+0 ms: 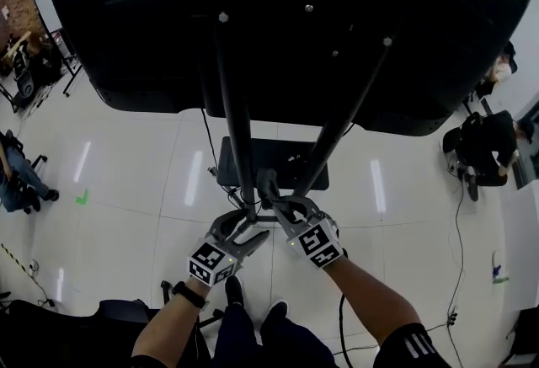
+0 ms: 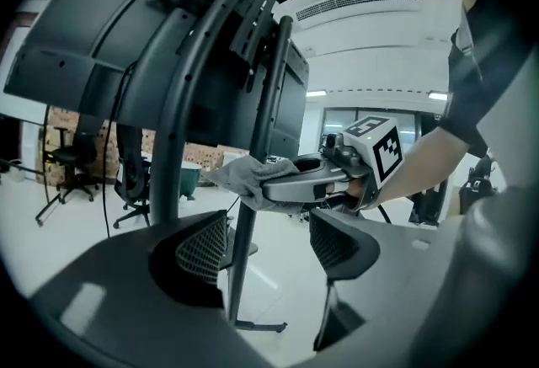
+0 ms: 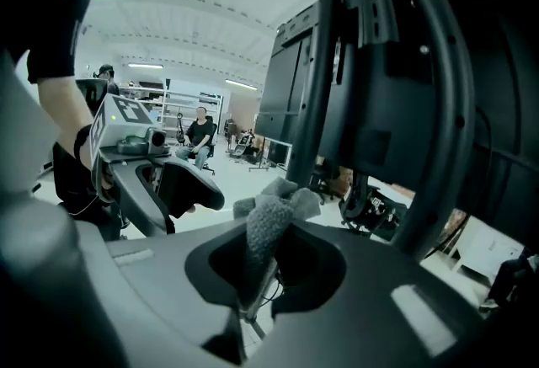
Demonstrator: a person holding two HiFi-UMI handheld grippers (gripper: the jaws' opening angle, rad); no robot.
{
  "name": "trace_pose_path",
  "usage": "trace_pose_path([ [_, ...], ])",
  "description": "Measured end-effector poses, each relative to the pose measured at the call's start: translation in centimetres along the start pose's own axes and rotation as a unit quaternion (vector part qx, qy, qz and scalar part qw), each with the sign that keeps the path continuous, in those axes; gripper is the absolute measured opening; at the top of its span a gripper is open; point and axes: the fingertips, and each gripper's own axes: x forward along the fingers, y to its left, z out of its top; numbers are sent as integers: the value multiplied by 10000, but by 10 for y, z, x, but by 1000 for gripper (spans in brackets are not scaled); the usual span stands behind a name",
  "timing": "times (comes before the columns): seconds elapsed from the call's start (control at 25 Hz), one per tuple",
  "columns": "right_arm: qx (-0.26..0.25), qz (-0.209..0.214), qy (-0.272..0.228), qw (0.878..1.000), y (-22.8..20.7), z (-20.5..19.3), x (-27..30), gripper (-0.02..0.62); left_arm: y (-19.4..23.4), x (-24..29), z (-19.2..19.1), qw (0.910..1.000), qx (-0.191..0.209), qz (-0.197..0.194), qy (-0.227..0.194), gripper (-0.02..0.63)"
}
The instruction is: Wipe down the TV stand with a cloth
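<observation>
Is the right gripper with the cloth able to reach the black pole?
Probably yes: the right gripper pinches the cloth, and the cloth looks pressed against the pole, with nothing between them.

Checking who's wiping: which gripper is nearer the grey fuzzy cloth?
Right. The right gripper is shut on the grey fuzzy cloth; the left gripper, jaws open, sits beside it without touching the cloth.
</observation>
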Motion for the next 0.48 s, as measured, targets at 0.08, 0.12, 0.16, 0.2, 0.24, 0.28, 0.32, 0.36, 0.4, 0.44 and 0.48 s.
trace_pose_path([
  [0.08, -129, -49, -156, 9998, -7, 23, -21, 29, -16, -2, 25, 9998, 138, -4, -120, 331],
  [0.12, -181, -72, -230, 9995, -11, 34, -33, 29, -24, -4, 37, 9997, 191, 6, -176, 331],
  [0.16, -220, -95, -302, 9993, -14, 45, -44, 29, -31, -6, 49, 9995, 235, 27, -233, 331],
  [0.2, -250, -118, -370, 9989, -18, 56, -55, 29, -38, -7, 60, 9992, 275, 52, -292, 331],
  [0.24, -283, -148, -432, 9986, -22, 67, -66, 29, -44, -9, 72, 9988, 323, 70, -357, 331],
  [0.28, -332, -190, -494, 9980, -27, 78, -76, 29, -48, -10, 84, 9984, 380, 70, -421, 331],
  [0.32, -398, -245, -559, 9973, -33, 91, -86, 29, -53, -10, 98, 9979, 438, 44, -483, 331],
  [0.36, -474, -309, -627, 9964, -39, 104, -95, 29, -57, -10, 113, 9972, 500, 3, -548, 331],
  [0.4, -544, -376, -695, 9954, -45, 117, -104, 29, -62, -11, 128, 9964, 573, -42, -617, 331],
  [0.44, -600, -441, -763, 9943, -50, 130, -114, 29, -67, -13, 142, 9954, 658, -85, -688, 331],
  [0.48, -636, -505, -834, 9932, -54, 143, -123, 29, -72, -15, 155, 9942, 750, -126, -763, 331],
])
